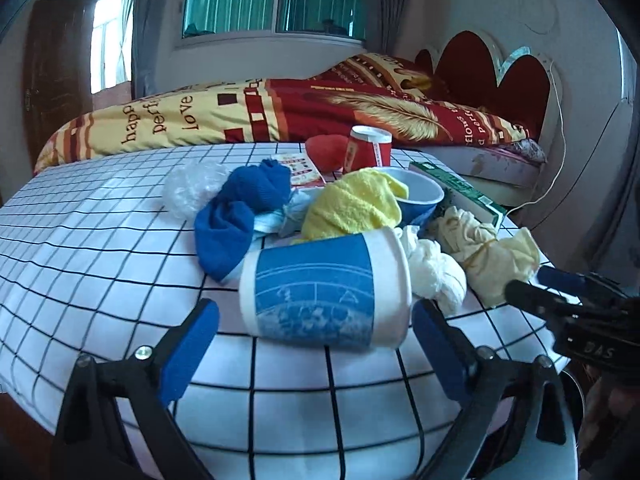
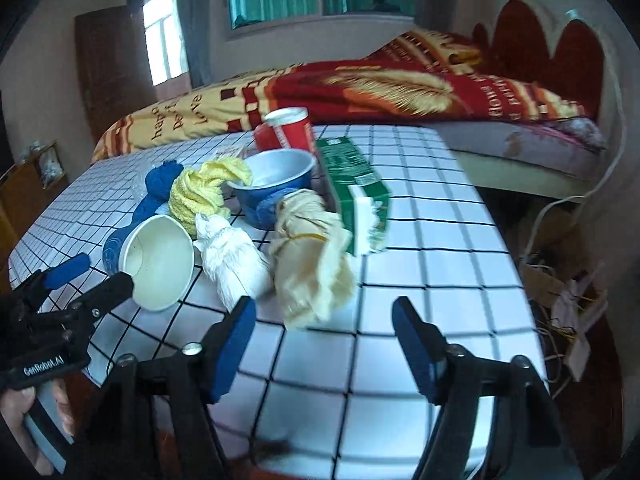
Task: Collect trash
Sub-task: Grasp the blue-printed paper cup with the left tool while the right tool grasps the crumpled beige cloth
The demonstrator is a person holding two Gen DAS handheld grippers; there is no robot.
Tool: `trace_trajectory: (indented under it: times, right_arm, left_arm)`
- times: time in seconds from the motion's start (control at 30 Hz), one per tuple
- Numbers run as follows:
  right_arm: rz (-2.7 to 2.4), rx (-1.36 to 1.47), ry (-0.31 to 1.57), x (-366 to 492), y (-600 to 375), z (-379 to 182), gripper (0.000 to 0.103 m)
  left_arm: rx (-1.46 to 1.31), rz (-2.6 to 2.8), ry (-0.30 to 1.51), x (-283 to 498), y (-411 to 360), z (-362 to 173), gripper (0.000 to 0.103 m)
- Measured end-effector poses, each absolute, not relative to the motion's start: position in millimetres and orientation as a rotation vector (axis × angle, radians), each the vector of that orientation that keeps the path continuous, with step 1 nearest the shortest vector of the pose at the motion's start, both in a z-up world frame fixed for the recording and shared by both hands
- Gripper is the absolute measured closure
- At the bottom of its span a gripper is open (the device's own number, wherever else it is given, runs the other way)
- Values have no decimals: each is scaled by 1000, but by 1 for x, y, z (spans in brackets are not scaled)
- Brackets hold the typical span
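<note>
lying on its side on the grid-patterned white desk [image 1: 100,240], the blue-and-white paper cup [image 1: 324,292] sits between the spread blue pads of the left claw [image 1: 316,344], which is released and touches nothing. the cup's mouth faces the crumpled white tissue wad [image 1: 432,272] just beside it. next to that lies a pale yellow cloth bundle tied with a rubber band [image 2: 308,256], directly ahead of the right claw [image 2: 324,344], also released with its pads apart. behind these crowd a fluffy yellow towel [image 1: 352,204], a blue sock [image 1: 236,220], a blue bowl [image 2: 276,184], a green carton [image 2: 356,184] and a red paper cup [image 1: 370,148]. a bed with a red and yellow quilt [image 1: 280,108] stands beyond the desk.
</note>
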State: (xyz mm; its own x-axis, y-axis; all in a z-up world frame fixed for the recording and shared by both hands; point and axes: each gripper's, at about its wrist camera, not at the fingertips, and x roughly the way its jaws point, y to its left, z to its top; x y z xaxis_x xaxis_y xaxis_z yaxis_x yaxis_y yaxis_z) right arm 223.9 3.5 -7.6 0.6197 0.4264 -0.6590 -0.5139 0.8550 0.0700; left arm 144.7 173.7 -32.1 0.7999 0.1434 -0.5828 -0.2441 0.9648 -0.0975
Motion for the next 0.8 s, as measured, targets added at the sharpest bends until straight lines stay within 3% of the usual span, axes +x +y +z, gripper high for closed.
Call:
trace_trajectory:
  times: [0.17, 0.2, 0.23, 0.3, 0.8]
  right_arm:
    - [570, -129, 774, 241, 16, -18, 62]
    - [579, -127, 781, 243, 18, -20, 75]
    - [587, -126, 784, 244, 19, -20, 83]
    - [602, -128, 774, 238, 17, -18, 87]
    - [575, -118, 608, 160, -44, 37, 90]
  left_arm:
    - [-183, 180, 628, 152, 176, -39, 15]
    - [-179, 177, 627, 153, 175, -39, 15]
    - [-179, 173, 625, 152, 175, -38, 15]
    - [-181, 172, 613, 150, 176, -36, 16]
    - [-115, 116, 535, 100, 143, 2, 16]
